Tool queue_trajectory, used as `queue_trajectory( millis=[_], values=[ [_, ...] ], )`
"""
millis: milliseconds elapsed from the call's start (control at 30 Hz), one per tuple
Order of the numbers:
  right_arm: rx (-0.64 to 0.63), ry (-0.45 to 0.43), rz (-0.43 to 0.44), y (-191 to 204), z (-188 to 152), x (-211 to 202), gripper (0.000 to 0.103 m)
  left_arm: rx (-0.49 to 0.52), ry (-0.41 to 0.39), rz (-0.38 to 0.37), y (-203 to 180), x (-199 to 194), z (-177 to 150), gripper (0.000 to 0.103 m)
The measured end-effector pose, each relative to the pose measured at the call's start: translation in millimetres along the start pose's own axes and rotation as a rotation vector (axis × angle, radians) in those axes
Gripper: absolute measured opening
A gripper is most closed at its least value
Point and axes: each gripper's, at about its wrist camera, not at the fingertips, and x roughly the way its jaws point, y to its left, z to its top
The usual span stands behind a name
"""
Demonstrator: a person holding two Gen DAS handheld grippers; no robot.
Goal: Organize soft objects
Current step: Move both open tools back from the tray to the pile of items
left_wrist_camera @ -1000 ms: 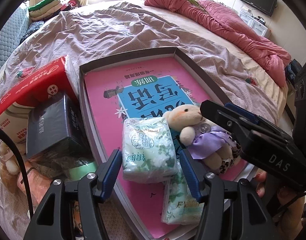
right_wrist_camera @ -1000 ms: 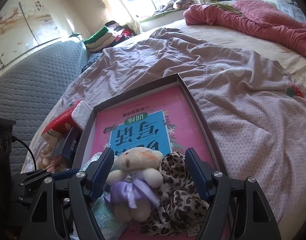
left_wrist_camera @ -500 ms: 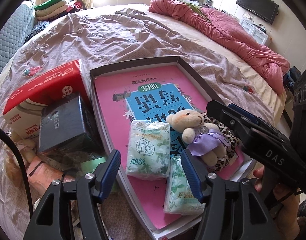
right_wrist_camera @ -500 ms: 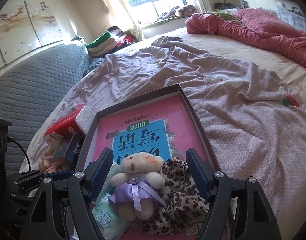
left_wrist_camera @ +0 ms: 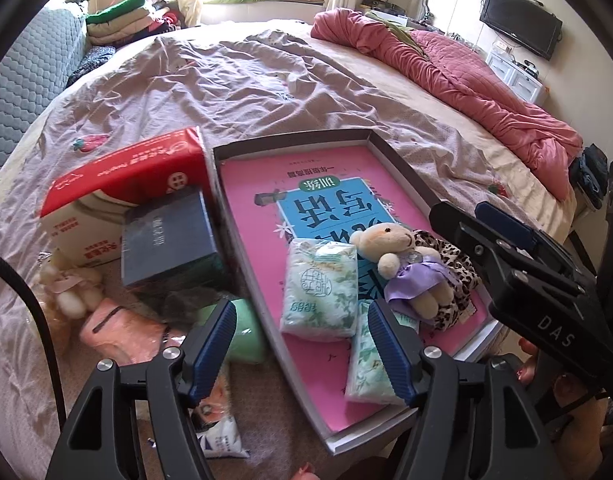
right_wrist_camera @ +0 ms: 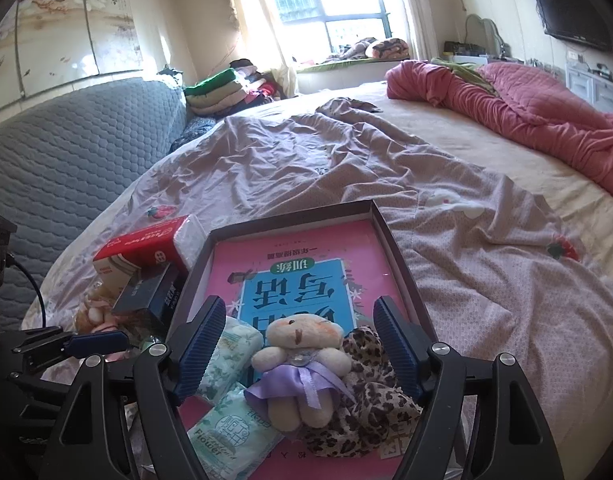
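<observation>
A wide bed (right_wrist_camera: 466, 184), covered with a rumpled mauve sheet, fills the room; a red quilt (left_wrist_camera: 458, 76) is bunched at its far side. A shallow tray (left_wrist_camera: 398, 168) is laid on the sheet, its pink liner printed with inverted Chinese characters. Inside it a teddy bear (right_wrist_camera: 302, 364) is seated facing the right gripper (right_wrist_camera: 298, 344), beside tissue packs (left_wrist_camera: 320, 288), one marked "Flower". "DAS" is read on the right gripper. Both it and the left gripper (left_wrist_camera: 302, 344) are held with jaws apart, empty.

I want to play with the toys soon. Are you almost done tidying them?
Partly. The cream teddy in a purple dress, leopard cloth and two floral tissue packs lie in the grey tray. Both grippers are open, empty. A pink plush and green roll wait outside.
</observation>
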Motion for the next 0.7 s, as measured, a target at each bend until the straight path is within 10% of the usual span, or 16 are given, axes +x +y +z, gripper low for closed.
queue_trajectory(
  millis=[700],
  values=[
    [-0.105,-0.135,0.002,51,8,-47,0.082,-0.042,-0.06,0.061,30,-46,-12,0.071]
  ],
)
